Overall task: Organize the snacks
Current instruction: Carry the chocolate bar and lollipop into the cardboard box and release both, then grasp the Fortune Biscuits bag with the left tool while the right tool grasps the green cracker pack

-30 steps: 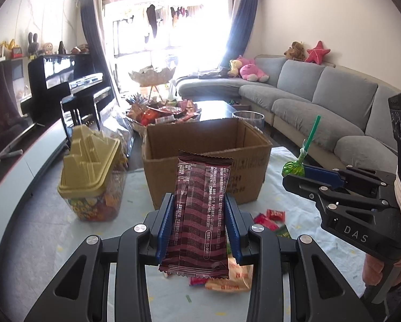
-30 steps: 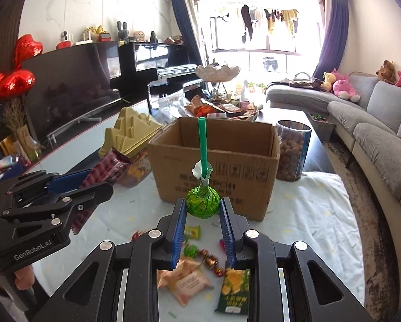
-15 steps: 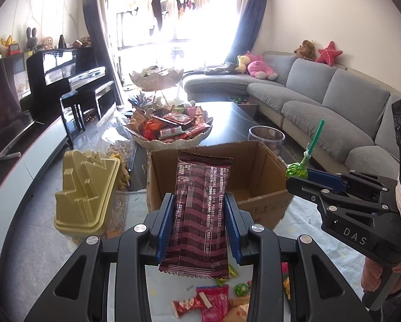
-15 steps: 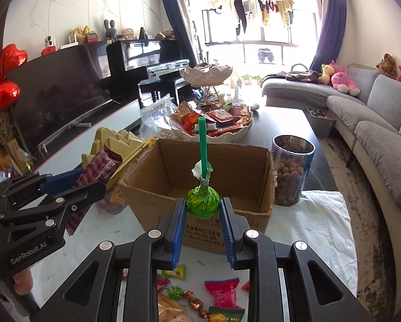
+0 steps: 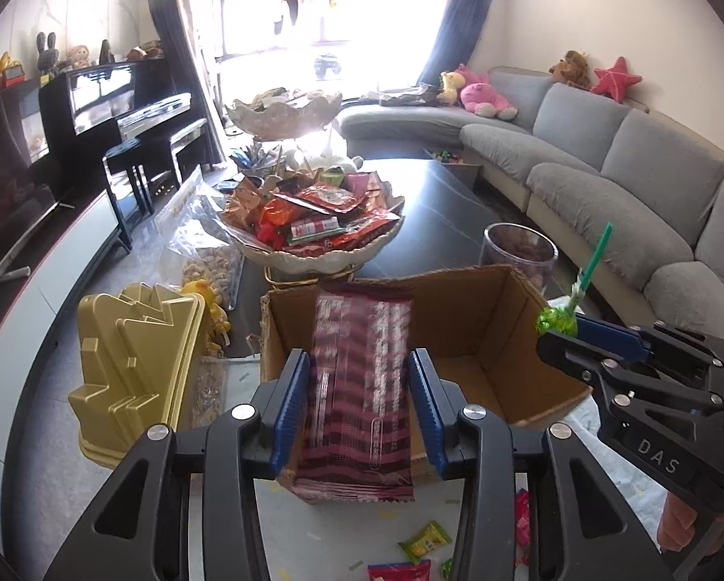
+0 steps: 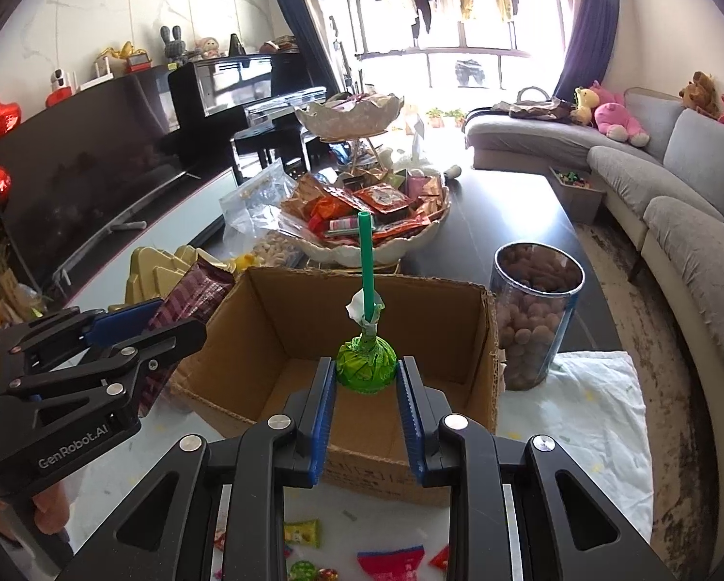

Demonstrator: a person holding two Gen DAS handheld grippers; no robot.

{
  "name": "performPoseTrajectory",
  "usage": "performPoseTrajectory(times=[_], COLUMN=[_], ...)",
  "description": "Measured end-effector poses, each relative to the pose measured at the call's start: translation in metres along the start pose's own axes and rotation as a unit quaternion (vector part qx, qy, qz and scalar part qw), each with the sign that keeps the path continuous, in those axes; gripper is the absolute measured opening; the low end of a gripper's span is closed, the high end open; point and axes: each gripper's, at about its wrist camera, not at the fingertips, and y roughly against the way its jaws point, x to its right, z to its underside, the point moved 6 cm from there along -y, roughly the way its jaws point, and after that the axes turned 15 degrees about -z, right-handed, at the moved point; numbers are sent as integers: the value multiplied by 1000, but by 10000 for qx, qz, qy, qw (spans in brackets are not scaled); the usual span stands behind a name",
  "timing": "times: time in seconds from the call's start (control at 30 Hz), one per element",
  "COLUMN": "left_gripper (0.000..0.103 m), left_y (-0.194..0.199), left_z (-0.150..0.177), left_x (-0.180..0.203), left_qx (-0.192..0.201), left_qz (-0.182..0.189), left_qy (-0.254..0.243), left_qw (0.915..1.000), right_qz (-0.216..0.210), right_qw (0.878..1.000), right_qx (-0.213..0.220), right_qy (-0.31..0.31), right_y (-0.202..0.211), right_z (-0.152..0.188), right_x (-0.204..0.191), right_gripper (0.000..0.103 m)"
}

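On the left, the left tool [image 5: 359, 404] has just been spreading its jaws; the maroon snack packet [image 5: 359, 387] lies blurred between them, seemingly loose, over the near wall of the open cardboard box [image 5: 478, 334]. To its right, the right tool [image 6: 366, 409] is pressed together on the green lollipop [image 6: 366, 363], stick upright, above the same box on the worktop [image 6: 599, 387].

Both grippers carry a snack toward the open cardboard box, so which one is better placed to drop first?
Probably the left gripper: its jaws have just been opening and the maroon striped snack packet, blurred, hangs over the box. The right gripper grips the green lollipop.
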Motion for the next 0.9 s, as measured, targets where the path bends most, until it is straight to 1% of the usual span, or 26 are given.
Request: performPoseTrajectory(times=[0.03,0.07,0.1,0.17,0.3,0.47,0.57,0.63,0.7,0.9], left_gripper=[52,61,67,68,76,76,80,81,84,86], left_y=[-2,-2,-1,5,15,35,49,60,70,101], left_z=[-1,-1,1,5,14,26,29,33,37,50], left_x=[0,-1,-2,-3,-6,-10,-11,-11,-10,-9], left_qx=[-22,-28,-1,106,192,331,428,489,550,784], left_qz=[-11,-54,-125,-227,-276,-383,-419,-367,-320,-297], left_qy=[15,22,21,-53,-78,-96,-121,-90,-95,-99], left_qw=[10000,10000,9999,9997,9994,9987,9981,9981,9979,9964], right_qz=[44,82,87,151,274,352,400,335,283,167], right_qw=[10000,10000,9999,9997,9996,9993,9991,9993,9994,9995], right_qx=[-1,-20,-45,-12,37,82,109,144,171,267], right_qy=[-24,-50,-99,-197,-88,36,121,103,79,89], right_y=[-2,-3,-4,-3,4,18,26,34,41,64], right_z=[-1,-2,-2,-1,3,13,19,23,27,45], right_x=[3,5,8,13,14,7,1,-4,-9,-24], right_gripper=[28,34,46,52,52,52,52,52,57,58])
